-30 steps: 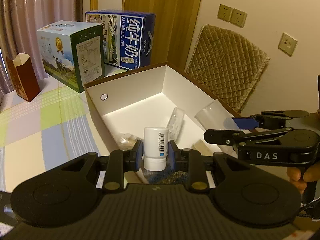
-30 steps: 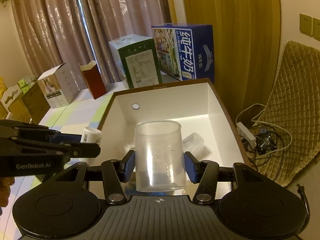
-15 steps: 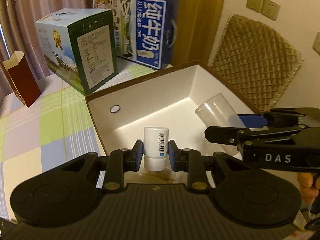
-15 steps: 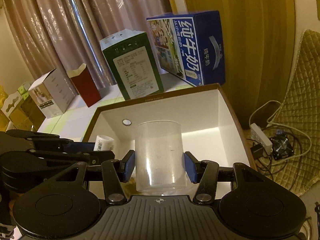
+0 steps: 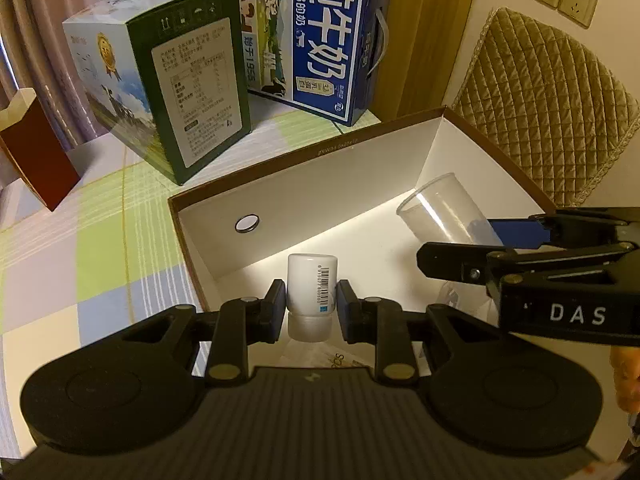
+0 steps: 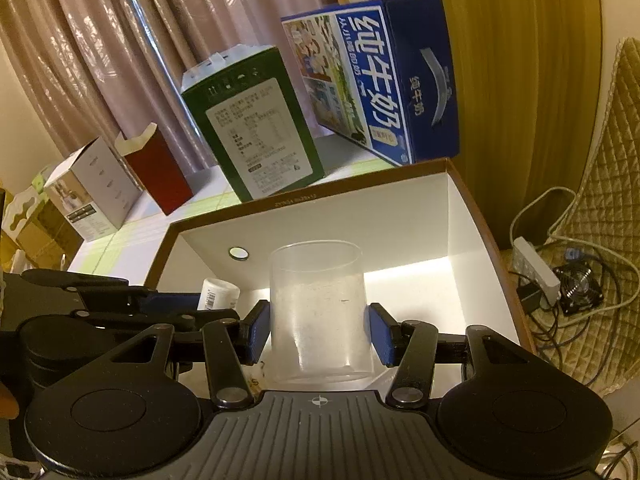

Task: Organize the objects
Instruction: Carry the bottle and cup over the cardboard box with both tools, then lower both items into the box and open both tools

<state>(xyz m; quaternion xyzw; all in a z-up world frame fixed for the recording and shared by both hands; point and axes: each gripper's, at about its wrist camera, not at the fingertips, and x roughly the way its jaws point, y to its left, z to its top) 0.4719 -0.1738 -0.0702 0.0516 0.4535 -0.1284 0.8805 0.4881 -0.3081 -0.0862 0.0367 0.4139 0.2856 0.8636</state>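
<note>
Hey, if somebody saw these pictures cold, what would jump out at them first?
Probably the two held items over the open white-lined box: the left gripper clamps a small white bottle, and the right gripper clamps a clear plastic cup. Behind the box, on the checked tablecloth, stand a big blue milk carton and, to its left, a green carton.

Your grippers are hiding the white box's point(image 5: 328, 184) near floor at lower centre. The cup's point(image 6: 318, 312) base is sinking behind the right gripper point(image 6: 318, 330); the red carton point(image 5: 28, 152) is running off the left edge.
</note>
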